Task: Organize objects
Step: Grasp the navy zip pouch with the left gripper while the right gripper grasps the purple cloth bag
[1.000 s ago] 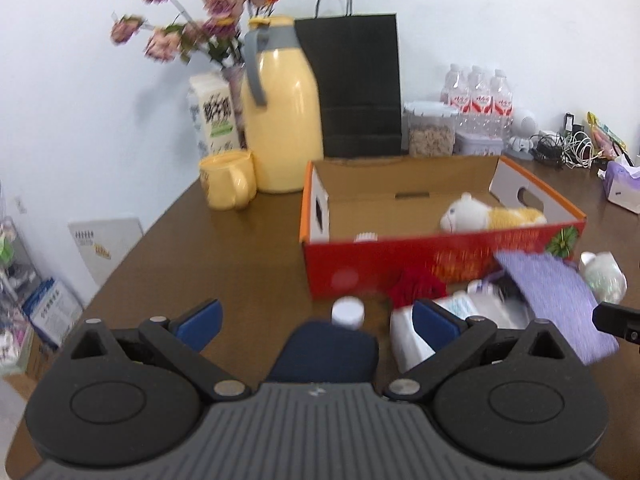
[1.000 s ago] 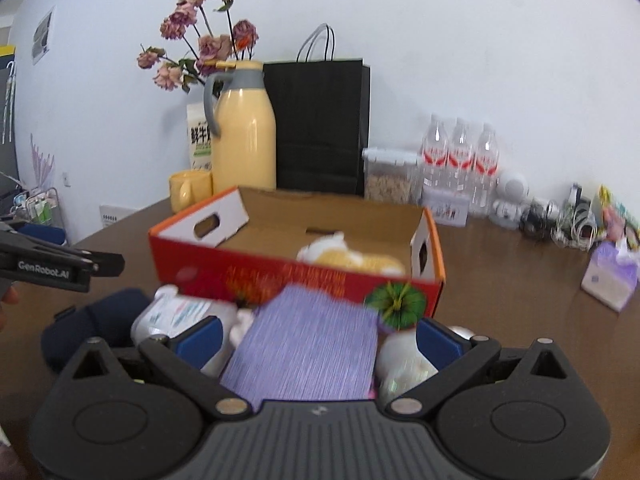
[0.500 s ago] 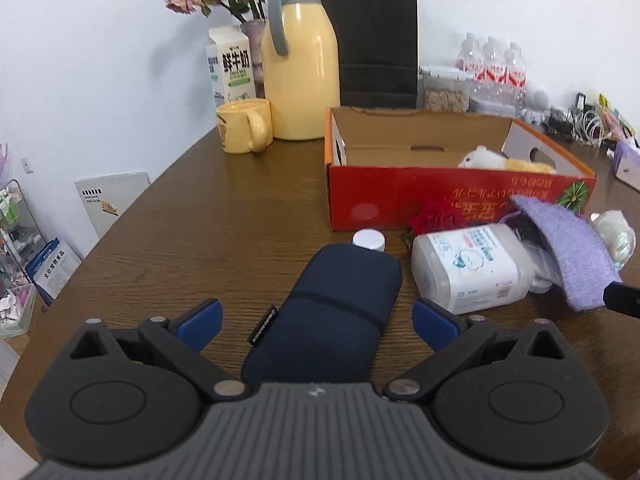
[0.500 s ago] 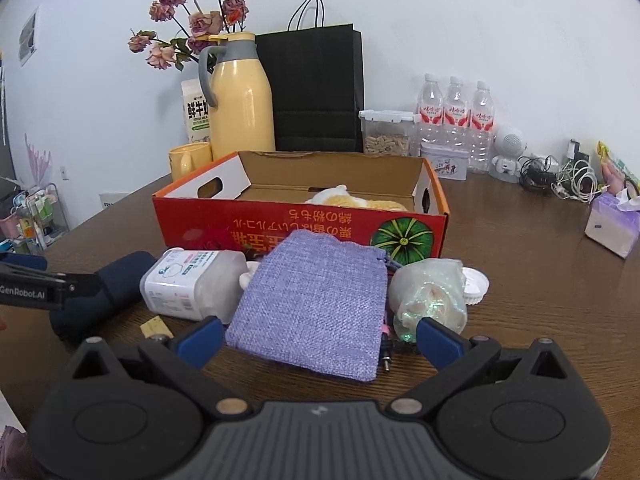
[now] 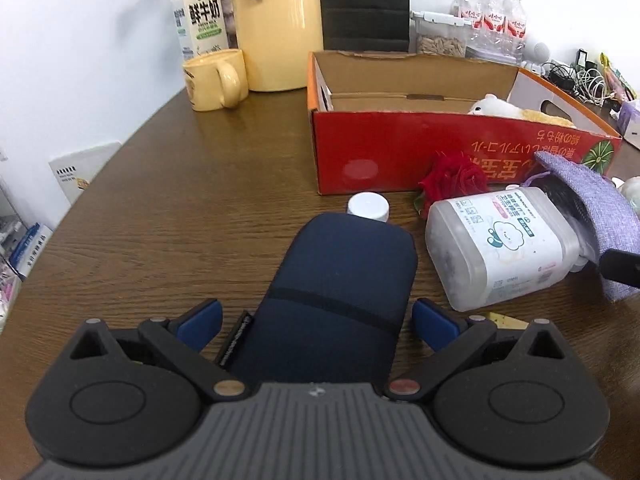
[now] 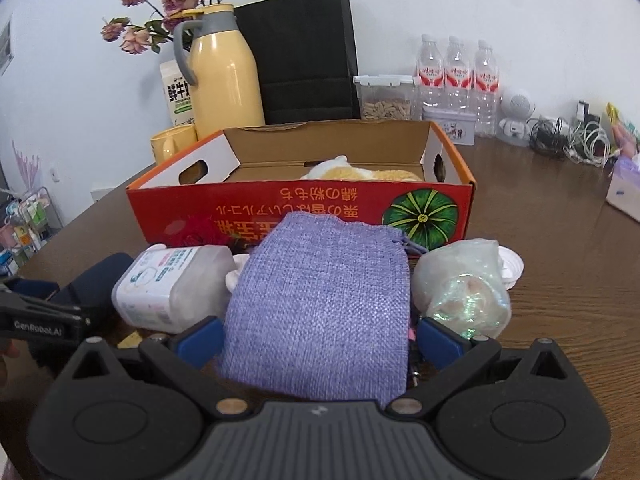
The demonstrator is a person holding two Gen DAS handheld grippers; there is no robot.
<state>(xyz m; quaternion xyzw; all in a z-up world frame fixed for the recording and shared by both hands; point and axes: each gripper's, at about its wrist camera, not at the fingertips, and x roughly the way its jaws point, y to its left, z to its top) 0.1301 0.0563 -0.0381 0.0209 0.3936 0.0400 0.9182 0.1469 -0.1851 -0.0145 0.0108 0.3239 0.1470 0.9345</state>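
A red cardboard box [image 5: 440,152] [image 6: 280,212] stands open on the brown table with a plush toy [image 5: 496,106] inside. My left gripper [image 5: 316,322] is open, its fingers on either side of a navy pouch [image 5: 336,288] that lies on the table. My right gripper [image 6: 316,338] is open around a purple woven bag [image 6: 324,304]. A clear tub with a white label [image 5: 500,252] [image 6: 172,288], a red rose [image 5: 456,180], a white cap [image 5: 368,207] and a shiny wrapped bundle [image 6: 460,288] lie in front of the box.
Behind the box stand a yellow jug [image 5: 276,20], a yellow mug [image 5: 214,78], a milk carton [image 5: 200,20], a black paper bag [image 6: 304,52], a snack container [image 6: 384,98] and water bottles [image 6: 456,76]. Cables [image 6: 576,140] and a tissue pack [image 6: 624,184] lie at right.
Both grippers dropped lower and moved forward. The navy pouch now lies between my left fingers and the purple bag between my right fingers. Both stayed open.
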